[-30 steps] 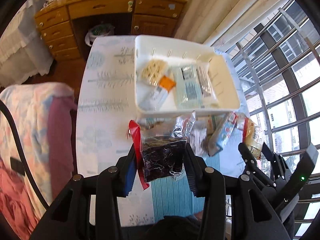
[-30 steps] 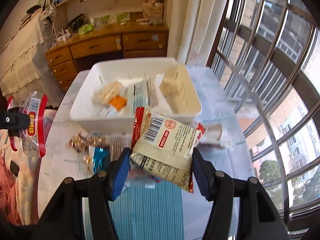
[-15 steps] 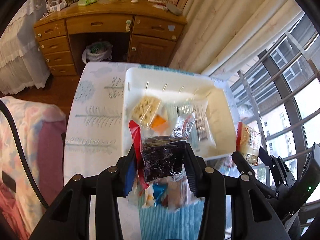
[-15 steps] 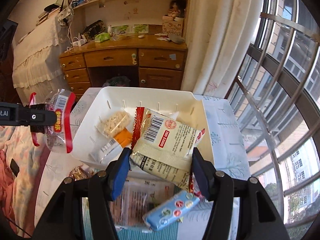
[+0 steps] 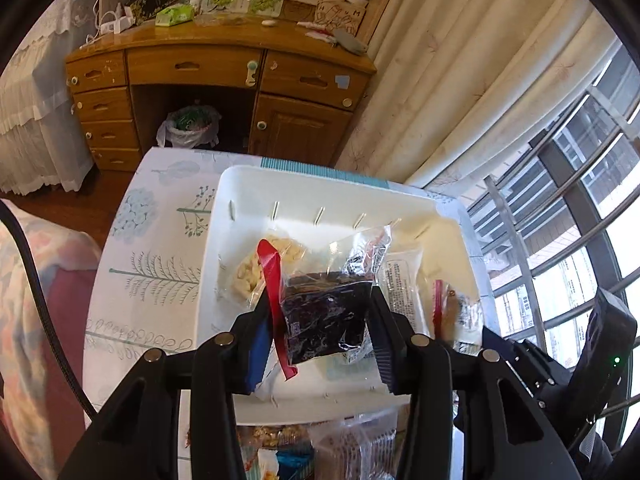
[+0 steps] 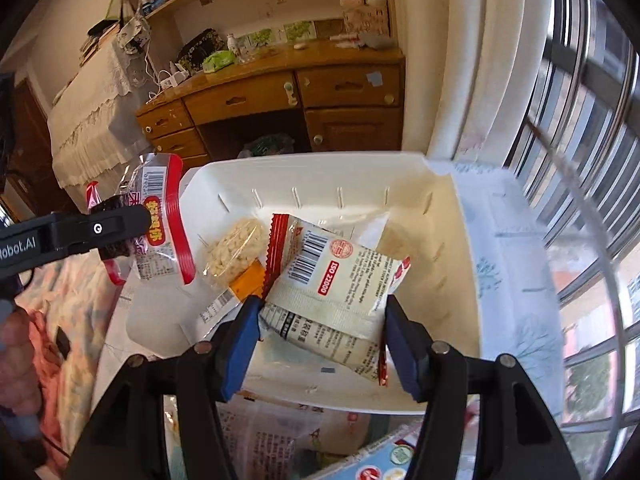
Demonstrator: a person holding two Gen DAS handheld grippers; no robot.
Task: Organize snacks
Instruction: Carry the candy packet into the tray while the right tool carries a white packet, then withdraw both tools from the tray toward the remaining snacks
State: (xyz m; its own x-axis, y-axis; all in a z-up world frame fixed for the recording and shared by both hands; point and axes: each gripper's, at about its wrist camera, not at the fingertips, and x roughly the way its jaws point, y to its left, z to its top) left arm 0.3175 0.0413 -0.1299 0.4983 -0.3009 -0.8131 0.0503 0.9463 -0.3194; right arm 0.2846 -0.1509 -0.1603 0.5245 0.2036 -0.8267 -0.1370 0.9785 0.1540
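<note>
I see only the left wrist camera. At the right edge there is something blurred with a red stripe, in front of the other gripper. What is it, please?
Observer: It is a cream packet with a barcode and a round red stamp. The right gripper is shut on it.
Operator: Is this packet over the bin, or outside it?
Observer: It is over the inside of the white bin, towards the near wall.
Operator: And my dark packet, what shows on the side I cannot see?
Observer: The dark packet in the left gripper shows a barcode and a red band with yellow characters.
</note>
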